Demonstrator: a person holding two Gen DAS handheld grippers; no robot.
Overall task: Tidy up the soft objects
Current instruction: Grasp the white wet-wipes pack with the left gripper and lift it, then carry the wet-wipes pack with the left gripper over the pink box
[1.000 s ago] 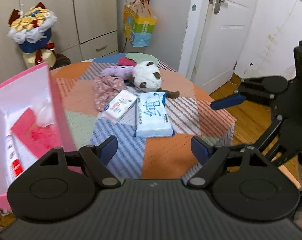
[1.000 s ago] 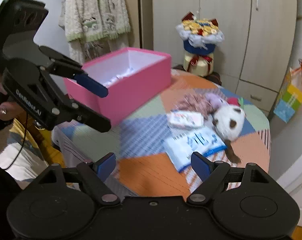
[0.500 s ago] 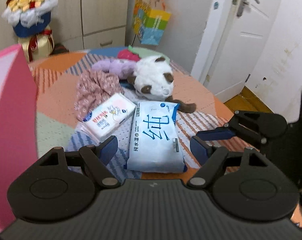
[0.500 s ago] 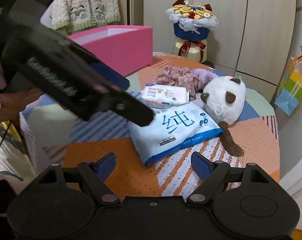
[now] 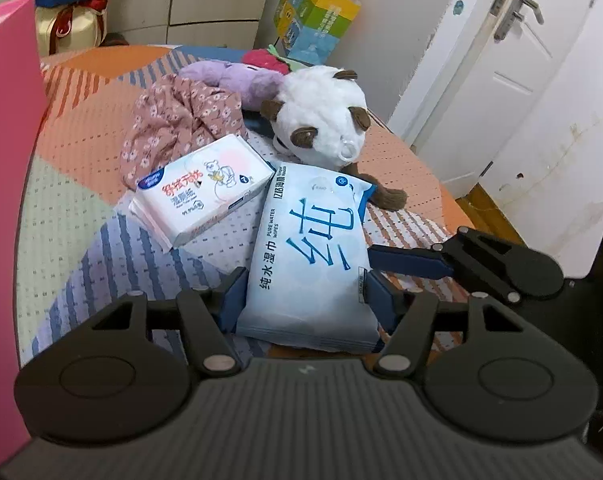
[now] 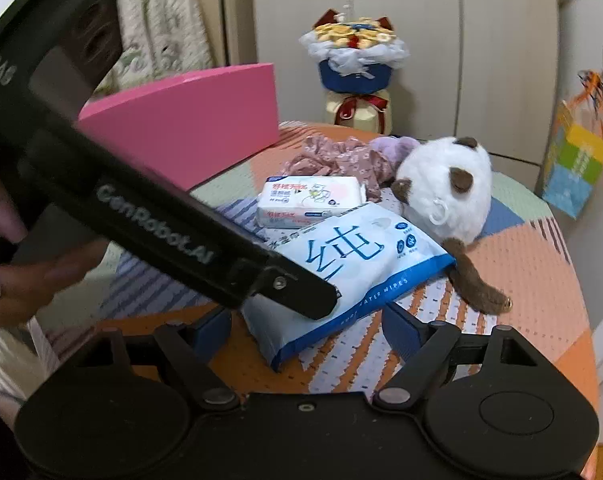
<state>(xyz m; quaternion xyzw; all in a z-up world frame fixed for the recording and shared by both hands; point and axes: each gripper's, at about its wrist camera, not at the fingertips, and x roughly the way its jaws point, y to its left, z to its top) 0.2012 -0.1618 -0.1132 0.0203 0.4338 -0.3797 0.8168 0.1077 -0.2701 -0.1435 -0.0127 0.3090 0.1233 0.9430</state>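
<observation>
A blue-and-white wipes pack (image 5: 305,256) lies on the patchwork table. Its near end sits between the pads of my left gripper (image 5: 305,300), whose jaws are closing; the pads stand right at its sides with no squeeze showing. My right gripper (image 6: 305,332) is open, low over the table, with the pack's (image 6: 353,256) near corner between its fingers. One left finger (image 6: 301,292) crosses over the pack there. Behind lie a smaller white-and-pink wipes pack (image 5: 201,188), a panda plush (image 5: 321,120), a floral cloth (image 5: 177,124) and a purple plush (image 5: 237,80).
A pink box (image 6: 189,120) stands at the table's left side, its wall (image 5: 9,160) close beside my left gripper. A hand (image 6: 17,272) holds the left gripper. A flower bouquet (image 6: 353,60), cupboards, a colourful bag (image 5: 317,16) and a white door stand beyond the table.
Both grippers have dropped toward the table and closed in on the blue wipes pack. The left jaws have narrowed around its near end. The pink box's inside is no longer seen.
</observation>
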